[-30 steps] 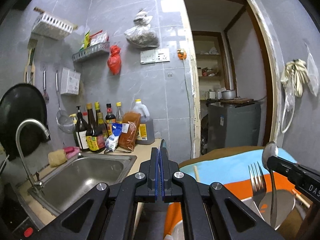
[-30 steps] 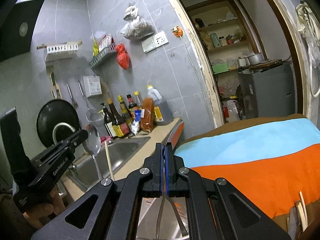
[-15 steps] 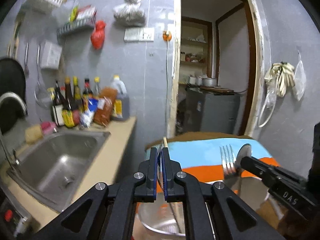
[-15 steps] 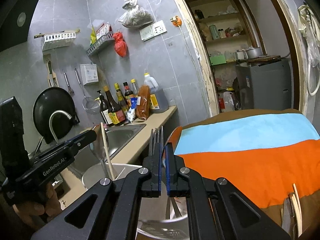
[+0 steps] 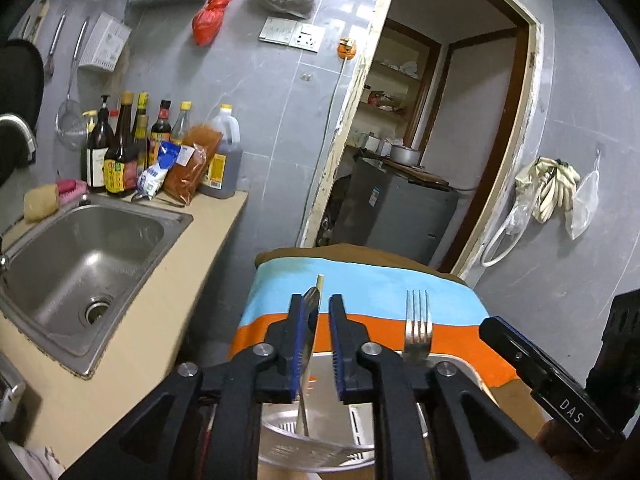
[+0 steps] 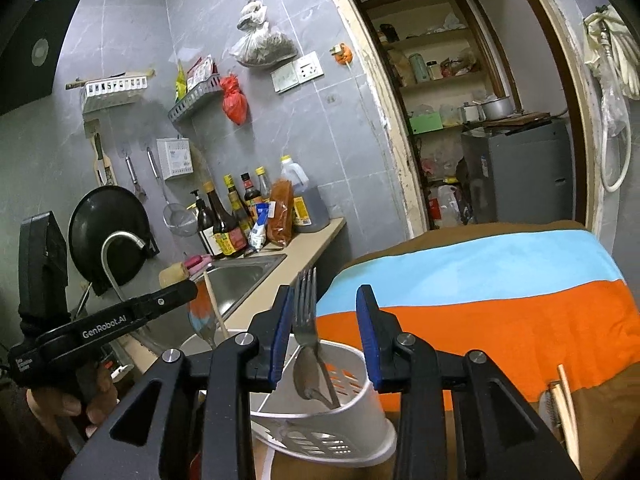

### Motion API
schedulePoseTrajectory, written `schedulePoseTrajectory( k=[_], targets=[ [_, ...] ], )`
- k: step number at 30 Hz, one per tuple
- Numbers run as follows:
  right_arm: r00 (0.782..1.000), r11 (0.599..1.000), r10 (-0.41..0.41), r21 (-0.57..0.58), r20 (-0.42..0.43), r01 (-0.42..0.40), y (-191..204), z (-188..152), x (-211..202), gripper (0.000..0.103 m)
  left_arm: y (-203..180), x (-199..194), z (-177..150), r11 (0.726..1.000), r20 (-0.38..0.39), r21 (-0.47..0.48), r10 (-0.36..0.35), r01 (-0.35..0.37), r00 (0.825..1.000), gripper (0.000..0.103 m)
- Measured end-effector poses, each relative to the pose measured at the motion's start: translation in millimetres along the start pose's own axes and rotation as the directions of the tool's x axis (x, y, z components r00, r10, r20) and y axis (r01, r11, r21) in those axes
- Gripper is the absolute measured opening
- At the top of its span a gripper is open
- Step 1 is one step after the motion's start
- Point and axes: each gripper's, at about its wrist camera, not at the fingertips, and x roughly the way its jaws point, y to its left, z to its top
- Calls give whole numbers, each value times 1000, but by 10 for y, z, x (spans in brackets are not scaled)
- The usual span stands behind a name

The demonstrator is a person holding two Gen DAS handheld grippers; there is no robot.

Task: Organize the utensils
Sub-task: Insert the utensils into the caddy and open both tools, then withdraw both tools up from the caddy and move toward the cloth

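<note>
Grey tiled kitchen walls surround a tabletop [image 5: 168,300] with a steel sink [image 5: 80,256]. Nearest, the left gripper [image 5: 316,344] has its jaws slightly spread, having just been opening; a spoon [image 5: 310,304] and a chopstick [image 5: 319,280] stand between them, leaning on the left pad, dropping into the white utensil holder [image 6: 344,420] below. Right of that holder's middle, the right gripper [image 6: 324,332] likewise has jaws parted after just opening, with a fork [image 6: 306,308] upright between them, resting against the left pad, its handle inside the holder. Behind the holder lies a blue-and-orange striped cloth [image 6: 500,288]. Farther back, left of the holder, sauce bottles [image 5: 128,148] line the wall beyond the sink.
</note>
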Motion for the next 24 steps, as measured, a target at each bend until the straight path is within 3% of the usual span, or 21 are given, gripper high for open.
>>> schedulePoseTrajectory(
  k=[2, 4, 11, 16, 24],
  targets=[
    [1000, 1000, -11, 4, 8, 11, -27, 39, -57, 35, -1, -43, 15, 1000, 7, -15, -8, 8, 1000, 26],
    [1000, 1000, -21, 12, 20, 20, -65, 81, -124, 44, -5, -85, 34, 1000, 19, -27, -11, 11, 1000, 41],
    [995, 997, -76, -10, 58, 77, -177, 208, -398, 62, -192, -247, 62, 1000, 62, 6, -3, 2, 998, 61],
    [988, 991, -129, -34, 89, 133, -284, 299, -652, 79, -437, -371, 45, 999, 111, 49, 11, -16, 994, 86],
    [963, 965, -237, -80, 132, 248, -483, 432, -1067, 94, -943, -512, -55, 989, 180, 136, 29, -54, 983, 100]
  ],
)
